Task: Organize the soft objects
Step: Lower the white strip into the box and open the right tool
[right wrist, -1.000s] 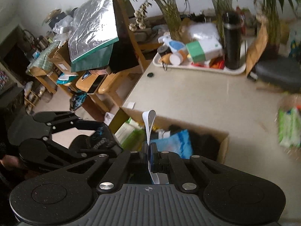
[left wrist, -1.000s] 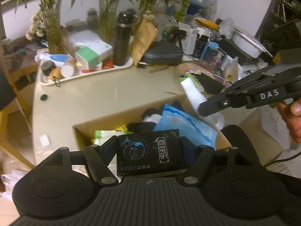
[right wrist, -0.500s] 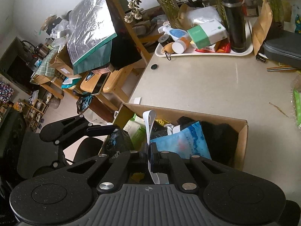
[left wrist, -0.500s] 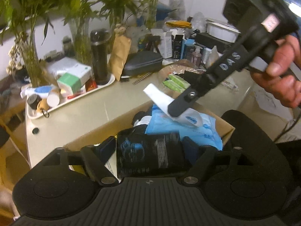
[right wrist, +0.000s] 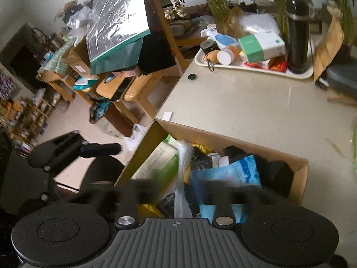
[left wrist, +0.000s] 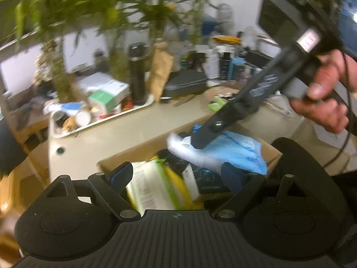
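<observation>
Black left tool (left wrist: 177,176) opening, empty, right tool (right wrist: 176,192) opening over cardboard box (right wrist: 301,178)

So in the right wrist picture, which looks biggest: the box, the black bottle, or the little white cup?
1. box
2. black bottle
3. white cup
The box is nearest the camera, so it looks extra big.

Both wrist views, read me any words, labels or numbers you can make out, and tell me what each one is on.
None can be read.
right gripper: white lettering on its side, blurred.
green-and-white pack in the cardboard box: fine print, blurred.
blue packet: print too small.
green-and-white carton: round logo only, unreadable.
</observation>
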Demonstrator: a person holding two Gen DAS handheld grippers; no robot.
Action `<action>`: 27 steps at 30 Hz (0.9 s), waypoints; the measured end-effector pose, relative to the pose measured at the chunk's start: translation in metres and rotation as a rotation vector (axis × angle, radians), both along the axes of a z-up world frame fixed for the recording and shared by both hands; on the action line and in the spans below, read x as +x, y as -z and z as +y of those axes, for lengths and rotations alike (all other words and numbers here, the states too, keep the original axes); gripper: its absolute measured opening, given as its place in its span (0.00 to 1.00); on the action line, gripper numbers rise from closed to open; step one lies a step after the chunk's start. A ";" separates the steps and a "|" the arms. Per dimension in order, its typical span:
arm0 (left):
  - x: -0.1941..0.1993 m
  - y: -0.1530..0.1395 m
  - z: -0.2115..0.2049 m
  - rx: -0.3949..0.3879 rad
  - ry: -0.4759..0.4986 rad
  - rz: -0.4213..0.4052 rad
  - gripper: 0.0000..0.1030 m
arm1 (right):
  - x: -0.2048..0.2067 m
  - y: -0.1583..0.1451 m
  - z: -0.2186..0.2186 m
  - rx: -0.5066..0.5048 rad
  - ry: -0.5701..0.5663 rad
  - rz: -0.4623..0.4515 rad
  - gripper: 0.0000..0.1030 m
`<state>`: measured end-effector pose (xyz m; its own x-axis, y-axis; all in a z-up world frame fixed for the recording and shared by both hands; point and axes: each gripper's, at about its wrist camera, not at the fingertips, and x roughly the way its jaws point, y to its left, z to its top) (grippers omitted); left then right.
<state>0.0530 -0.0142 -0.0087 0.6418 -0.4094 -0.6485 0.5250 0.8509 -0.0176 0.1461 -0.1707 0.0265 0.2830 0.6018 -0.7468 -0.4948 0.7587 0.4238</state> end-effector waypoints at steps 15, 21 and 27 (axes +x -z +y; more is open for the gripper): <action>-0.016 0.003 0.038 -0.083 -0.273 0.168 1.00 | -0.070 0.004 -0.033 -0.220 0.183 -0.262 1.00; -0.028 0.010 0.039 -0.026 -0.342 0.172 1.00 | -0.104 0.020 -0.042 -0.295 0.216 -0.287 1.00; -0.040 0.017 0.037 0.012 -0.403 0.163 1.00 | -0.123 0.036 -0.050 -0.316 0.253 -0.284 1.00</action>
<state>0.0131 0.0226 -0.0260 0.6379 -0.1388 -0.7575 0.1419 0.9880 -0.0615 0.0228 -0.2207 -0.0100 0.6099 0.2445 -0.7538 -0.3407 0.9397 0.0291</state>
